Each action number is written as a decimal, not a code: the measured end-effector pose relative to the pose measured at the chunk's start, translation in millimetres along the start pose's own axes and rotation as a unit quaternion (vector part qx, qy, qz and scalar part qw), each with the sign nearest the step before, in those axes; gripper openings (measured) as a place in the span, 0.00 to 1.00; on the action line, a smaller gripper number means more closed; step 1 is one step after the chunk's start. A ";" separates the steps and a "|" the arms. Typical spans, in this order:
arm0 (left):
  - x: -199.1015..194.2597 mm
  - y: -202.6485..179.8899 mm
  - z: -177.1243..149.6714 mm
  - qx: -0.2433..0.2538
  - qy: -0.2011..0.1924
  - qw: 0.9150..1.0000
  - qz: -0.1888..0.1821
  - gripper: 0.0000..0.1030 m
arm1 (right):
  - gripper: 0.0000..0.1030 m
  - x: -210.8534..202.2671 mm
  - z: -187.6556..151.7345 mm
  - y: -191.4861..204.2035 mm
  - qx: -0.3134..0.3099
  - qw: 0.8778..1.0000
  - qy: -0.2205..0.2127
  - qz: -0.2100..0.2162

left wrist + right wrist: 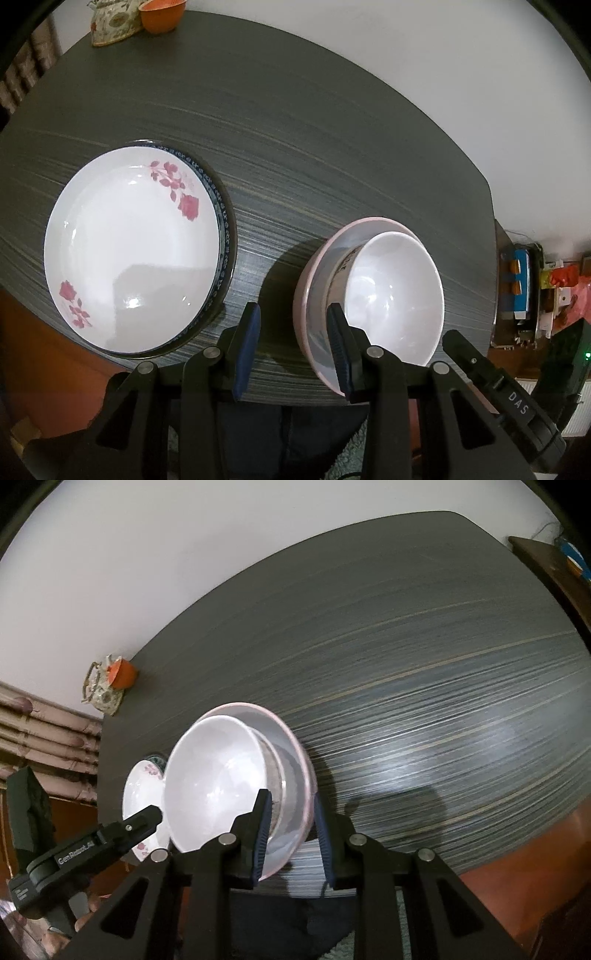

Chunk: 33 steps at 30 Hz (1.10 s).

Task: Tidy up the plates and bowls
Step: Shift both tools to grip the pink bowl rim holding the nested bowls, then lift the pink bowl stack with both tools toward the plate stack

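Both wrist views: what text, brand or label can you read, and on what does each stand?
"DAS" – on the right gripper body, seen in the left wrist view.
"GenRobot.AI" – on the left gripper body, seen in the right wrist view.
Small print below that, and the marking on the white bowl: too blurred.

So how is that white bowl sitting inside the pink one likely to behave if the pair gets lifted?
The white bowl leans off-centre inside the pink bowl, so it would probably rock or slide when carried. Its glossy, highlighted surface suggests it is slippery. It looks rigid, perhaps ceramic or melamine, so it may chip if it tips out.
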State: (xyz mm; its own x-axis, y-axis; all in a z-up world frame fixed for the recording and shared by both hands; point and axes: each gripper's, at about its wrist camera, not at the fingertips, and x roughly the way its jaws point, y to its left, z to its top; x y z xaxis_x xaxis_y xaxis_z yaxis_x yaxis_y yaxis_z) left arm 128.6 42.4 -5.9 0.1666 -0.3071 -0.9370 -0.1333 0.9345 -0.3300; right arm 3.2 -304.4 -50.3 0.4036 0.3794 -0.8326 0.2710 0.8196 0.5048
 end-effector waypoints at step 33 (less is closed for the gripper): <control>48.5 -11.7 15.1 -0.008 0.030 0.999 0.029 0.28 | 0.24 53.8 16.9 5.7 -0.014 0.999 0.028 -0.043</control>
State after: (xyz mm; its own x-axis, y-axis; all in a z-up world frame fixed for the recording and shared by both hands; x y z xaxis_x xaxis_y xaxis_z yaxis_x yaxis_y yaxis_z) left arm 153.0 19.2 -45.7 0.0987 -0.2642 -0.9594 -0.1564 0.9480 -0.2771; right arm 41.2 -286.5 -88.3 0.3303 0.3297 -0.8844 0.2773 0.8618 0.4248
